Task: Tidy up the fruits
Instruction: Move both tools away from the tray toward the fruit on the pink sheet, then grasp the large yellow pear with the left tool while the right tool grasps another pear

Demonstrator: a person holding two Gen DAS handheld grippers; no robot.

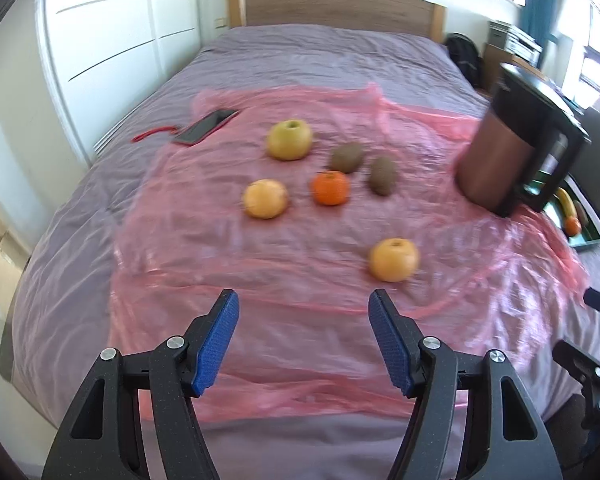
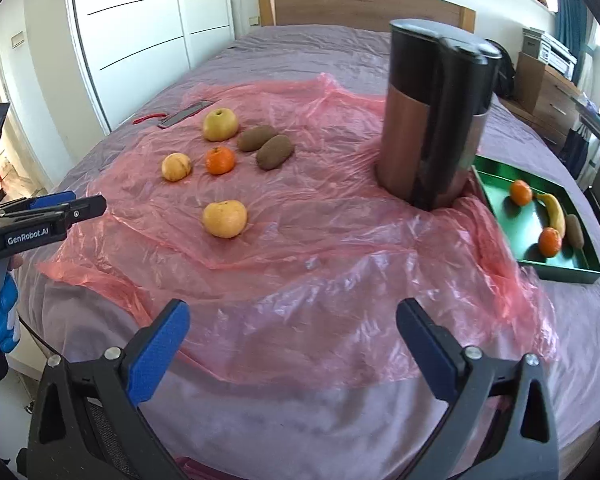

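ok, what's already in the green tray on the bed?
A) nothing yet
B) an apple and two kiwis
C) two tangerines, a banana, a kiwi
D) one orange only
C: in the right wrist view the green tray holds two tangerines, a banana and a kiwi; the other fruit lies loose on the pink plastic sheet.

A bedroom in daylight — a bed (image 2: 340, 52) with grey-purple cover and wooden headboard (image 2: 364, 6), white wardrobe doors (image 2: 140, 20) left, teal curtains (image 2: 572, 20) and wooden drawers (image 2: 548, 96) right.
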